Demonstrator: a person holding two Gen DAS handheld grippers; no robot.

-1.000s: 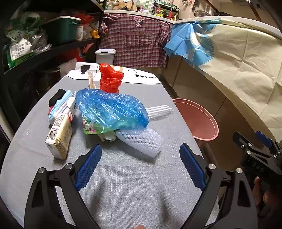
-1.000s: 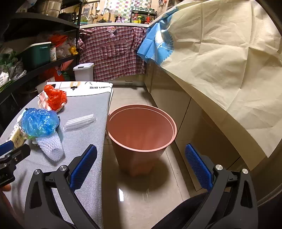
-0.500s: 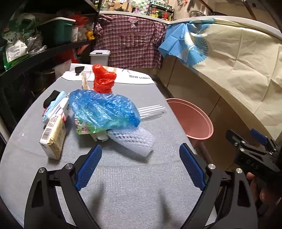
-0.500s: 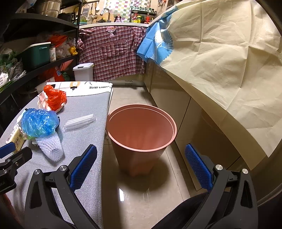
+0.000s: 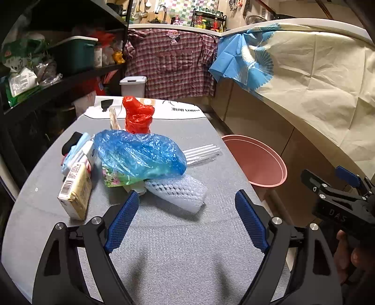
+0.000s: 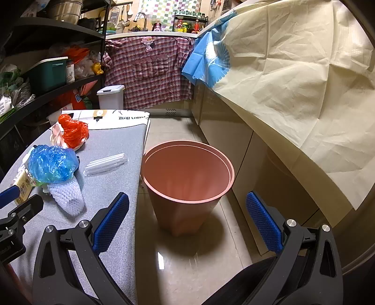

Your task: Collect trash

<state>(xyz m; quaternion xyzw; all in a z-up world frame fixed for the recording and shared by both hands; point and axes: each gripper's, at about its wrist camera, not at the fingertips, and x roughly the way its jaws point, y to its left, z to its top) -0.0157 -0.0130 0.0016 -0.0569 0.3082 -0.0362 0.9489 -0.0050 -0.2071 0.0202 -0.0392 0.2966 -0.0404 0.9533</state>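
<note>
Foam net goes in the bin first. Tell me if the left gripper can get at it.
Probably yes. The left gripper is open and the foam net lies just ahead on the table, its near end uncovered.

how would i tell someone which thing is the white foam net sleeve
Start at the grey table beside the pink bin. In the trash pile, look under the blue plastic bag: the foam net sleeve is the white, holed tube poking out nearest the left gripper.

Home kitchen: sink tap (image 6: 140,17), spice rack (image 6: 190,23), tiled wall (image 6: 164,11)
</note>
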